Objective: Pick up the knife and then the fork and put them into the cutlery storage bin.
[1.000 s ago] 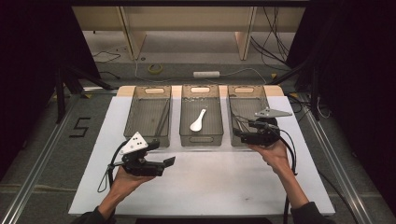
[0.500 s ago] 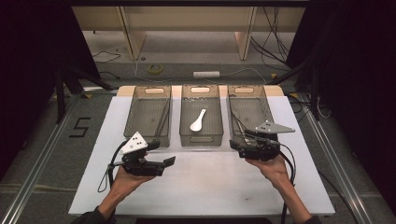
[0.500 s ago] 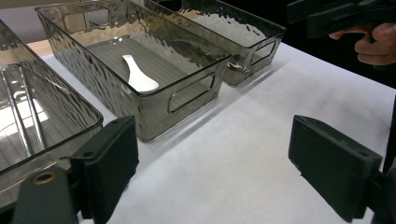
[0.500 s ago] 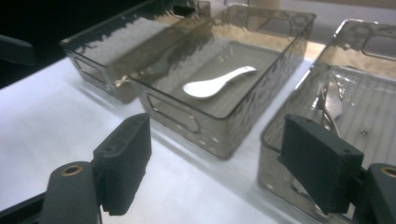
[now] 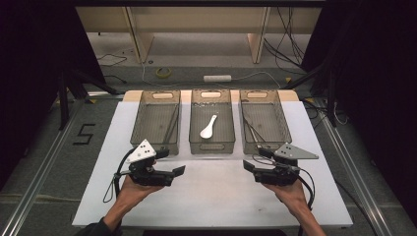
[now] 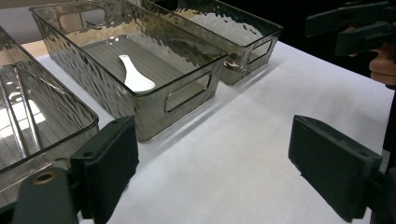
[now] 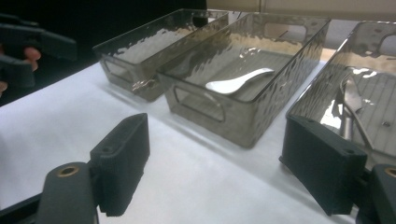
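Three clear grey bins stand in a row on the white table top (image 5: 216,196). A white spoon (image 5: 208,127) lies in the middle bin (image 5: 211,147). My left gripper (image 5: 171,162) rests open in front of the left bin (image 5: 142,123), nothing between its jaws (image 6: 215,172). In front of the right bin (image 5: 282,123) is my right gripper (image 5: 255,159), open with bare table between its jaws (image 7: 215,168); they have just been opening. From each gripper view the spoon (image 6: 133,74) (image 7: 238,81) lies farther off in its bin.
Thin metal sticks (image 5: 170,129) lie in the left bin, and a slim metal utensil (image 5: 252,131) (image 7: 350,100) in the right bin. Wooden shelf legs, cables and a tape roll (image 5: 163,72) are on the floor beyond the table. Dark curtains flank both sides.
My right gripper has drawn back from over the near end of the right bin toward the person and now sits lower, in front of the bin. The left gripper has stayed put.
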Demonstrator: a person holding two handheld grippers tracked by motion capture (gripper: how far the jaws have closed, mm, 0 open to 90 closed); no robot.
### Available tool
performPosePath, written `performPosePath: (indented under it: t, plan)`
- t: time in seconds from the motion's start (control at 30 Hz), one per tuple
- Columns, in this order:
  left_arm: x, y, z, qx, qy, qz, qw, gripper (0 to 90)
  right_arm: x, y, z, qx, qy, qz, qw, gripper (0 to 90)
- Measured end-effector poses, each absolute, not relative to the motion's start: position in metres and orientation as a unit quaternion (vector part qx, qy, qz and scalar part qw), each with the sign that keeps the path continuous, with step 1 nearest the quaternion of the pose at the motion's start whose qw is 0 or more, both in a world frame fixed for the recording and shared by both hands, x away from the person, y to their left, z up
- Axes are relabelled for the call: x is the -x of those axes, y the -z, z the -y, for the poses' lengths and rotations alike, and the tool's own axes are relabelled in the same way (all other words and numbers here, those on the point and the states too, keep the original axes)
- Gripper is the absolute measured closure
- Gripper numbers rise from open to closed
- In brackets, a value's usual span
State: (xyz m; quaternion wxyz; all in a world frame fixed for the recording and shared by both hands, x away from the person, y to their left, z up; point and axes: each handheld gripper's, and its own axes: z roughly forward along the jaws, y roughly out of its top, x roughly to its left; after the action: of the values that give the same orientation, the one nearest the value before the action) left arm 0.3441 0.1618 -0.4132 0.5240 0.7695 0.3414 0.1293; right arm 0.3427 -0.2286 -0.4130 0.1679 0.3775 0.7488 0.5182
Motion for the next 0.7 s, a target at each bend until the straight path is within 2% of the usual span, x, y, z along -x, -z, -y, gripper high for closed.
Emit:
performPosePath:
  t: [0.7]
  plan:
    - [-0.336, 0.413, -0.162, -0.767, -0.115, -0.341, 0.531, 15.7, -0.317, 0.428, 0.238, -0.377, -0.521, -0.749, 0.162, 19.8]
